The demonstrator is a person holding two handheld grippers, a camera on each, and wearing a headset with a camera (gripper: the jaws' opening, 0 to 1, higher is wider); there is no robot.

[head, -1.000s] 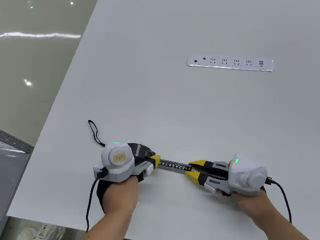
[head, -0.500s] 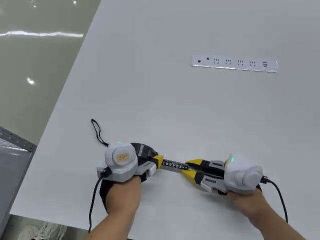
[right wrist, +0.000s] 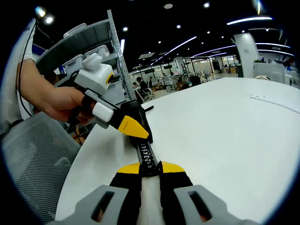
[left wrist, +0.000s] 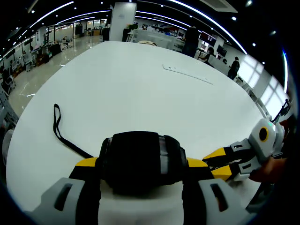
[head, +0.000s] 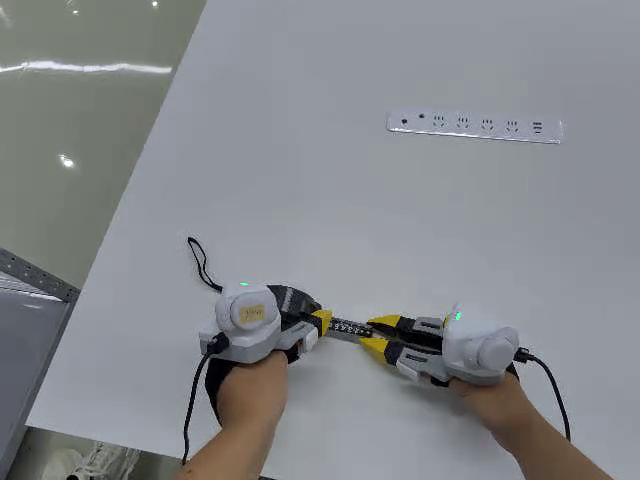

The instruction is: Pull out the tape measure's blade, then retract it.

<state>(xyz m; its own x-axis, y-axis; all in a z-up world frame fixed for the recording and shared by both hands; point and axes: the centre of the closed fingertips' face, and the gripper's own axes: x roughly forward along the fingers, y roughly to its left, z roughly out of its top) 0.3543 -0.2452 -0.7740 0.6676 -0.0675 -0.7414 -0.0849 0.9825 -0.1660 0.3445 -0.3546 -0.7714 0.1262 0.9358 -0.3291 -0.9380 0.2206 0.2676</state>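
Left gripper was clamped on the black tape measure case. Right gripper pinched the short exposed blade above the white table.

Between the left jaws, the tape measure's case is matt black plastic; the blade between the right jaws looks smooth; the table is matt white.

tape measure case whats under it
The white table; the case, clamped in the left gripper, covers whether it touches. Its black strap lies behind on the tabletop.
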